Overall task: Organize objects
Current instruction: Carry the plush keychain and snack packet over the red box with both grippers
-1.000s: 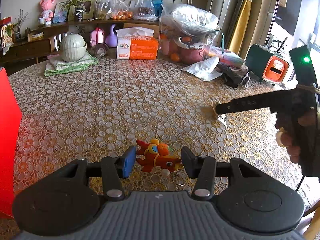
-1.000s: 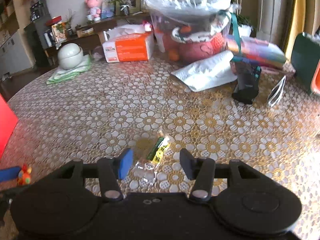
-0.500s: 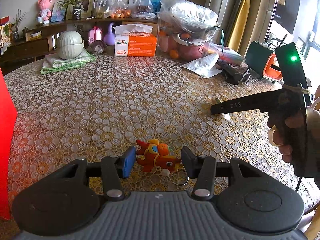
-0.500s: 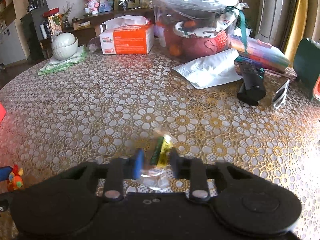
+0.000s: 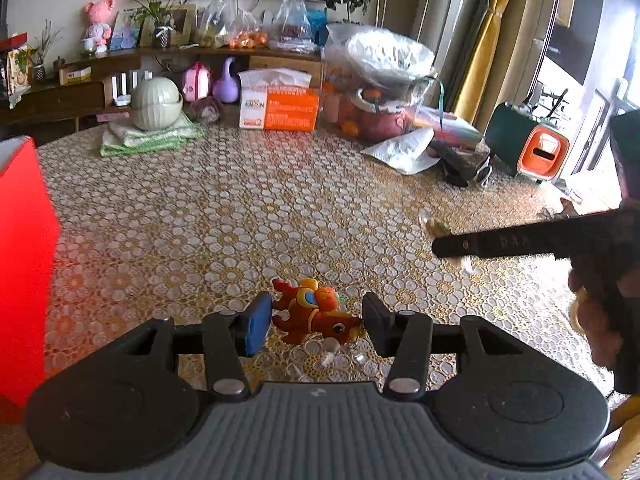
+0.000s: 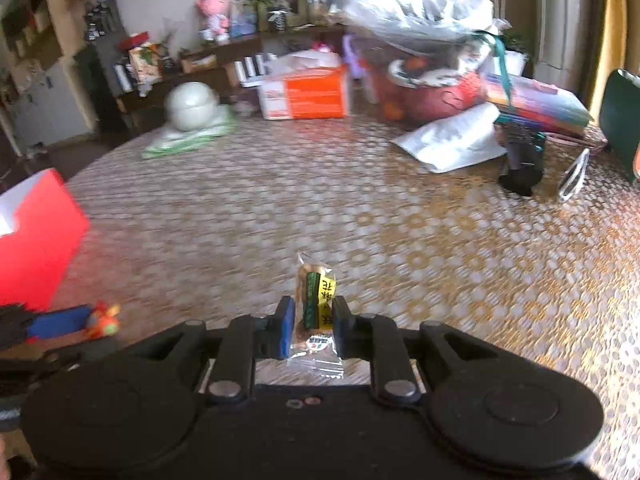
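I'm keeping my left gripper [image 5: 317, 323] wide open w/ the red toy keychain [image 5: 316, 315] lying on the tablecloth [image 5: 240, 208] btwn its fingers. My right gripper [image 6: 313, 327] is clamping a wrapped snack packet [image 6: 316, 300], red box [image 6: 36, 236] sitting off to the left.

Toy keyring [image 5: 316, 314] on table [image 5: 248, 208] between left gripper [image 5: 316, 322] fingers, box [image 5: 24, 264] at left, tissue box [image 5: 280, 106] at far edge, snack packet [image 6: 316, 300] to the right.

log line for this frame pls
left gripper: open, straddling toy on table | right gripper: shut on snack packet, lifted | red box: left edge of table
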{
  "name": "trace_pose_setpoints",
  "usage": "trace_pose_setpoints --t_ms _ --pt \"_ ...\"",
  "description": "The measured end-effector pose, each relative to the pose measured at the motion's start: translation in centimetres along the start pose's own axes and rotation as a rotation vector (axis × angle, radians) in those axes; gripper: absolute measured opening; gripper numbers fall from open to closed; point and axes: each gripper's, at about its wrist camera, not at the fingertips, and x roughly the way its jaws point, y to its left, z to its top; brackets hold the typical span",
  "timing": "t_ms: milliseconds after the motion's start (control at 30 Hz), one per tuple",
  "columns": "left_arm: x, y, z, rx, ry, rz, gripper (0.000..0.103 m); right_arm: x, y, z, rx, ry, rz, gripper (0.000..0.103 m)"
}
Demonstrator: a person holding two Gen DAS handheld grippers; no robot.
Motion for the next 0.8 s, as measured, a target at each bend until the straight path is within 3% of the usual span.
trace_pose_setpoints --t_ms 433,800 --pt "-9.0 2.3 -0.4 0.017 -0.076 0.025 0.049 -7.0 8.9 -1.3 -0.070 -0.035 0.145 0.019" --pt "-16.4 7.9 -0.7 0.001 -0.105 0.094 0.049 -9.3 17.8 -1.3 -0.168 -0.033 0.243 0.019"
